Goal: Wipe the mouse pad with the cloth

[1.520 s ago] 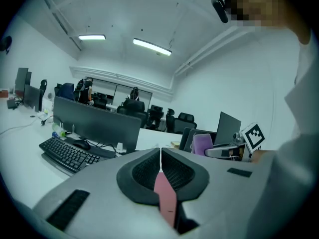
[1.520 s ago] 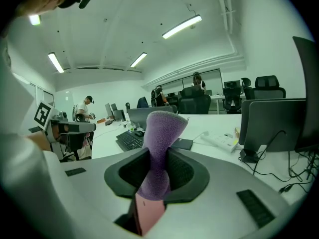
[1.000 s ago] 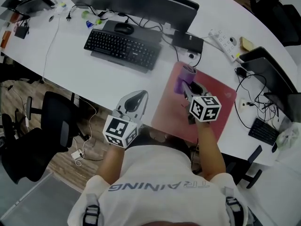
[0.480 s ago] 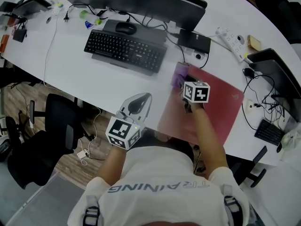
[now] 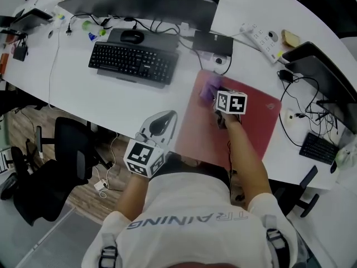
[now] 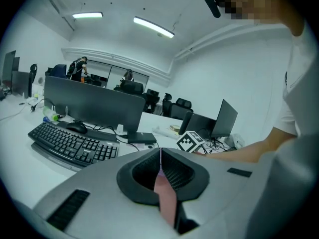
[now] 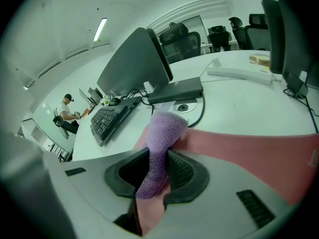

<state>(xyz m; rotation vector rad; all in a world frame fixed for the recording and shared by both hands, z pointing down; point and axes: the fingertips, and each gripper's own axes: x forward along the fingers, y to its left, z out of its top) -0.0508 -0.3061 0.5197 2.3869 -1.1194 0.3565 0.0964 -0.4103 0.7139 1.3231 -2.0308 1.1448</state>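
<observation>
Pinching cloth at mouse pad corner

In the head view the cloth is a smeared purple blur at 11 o'clock of the right gripper, whose marker cube covers its jaws. The forearm hides part of the mouse pad at 6 o'clock, and the laptop is cropped at 3 o'clock. In the right gripper view the cloth's lower end vanishes between the jaws. In the left gripper view a pink strip is too narrow to identify.
</observation>
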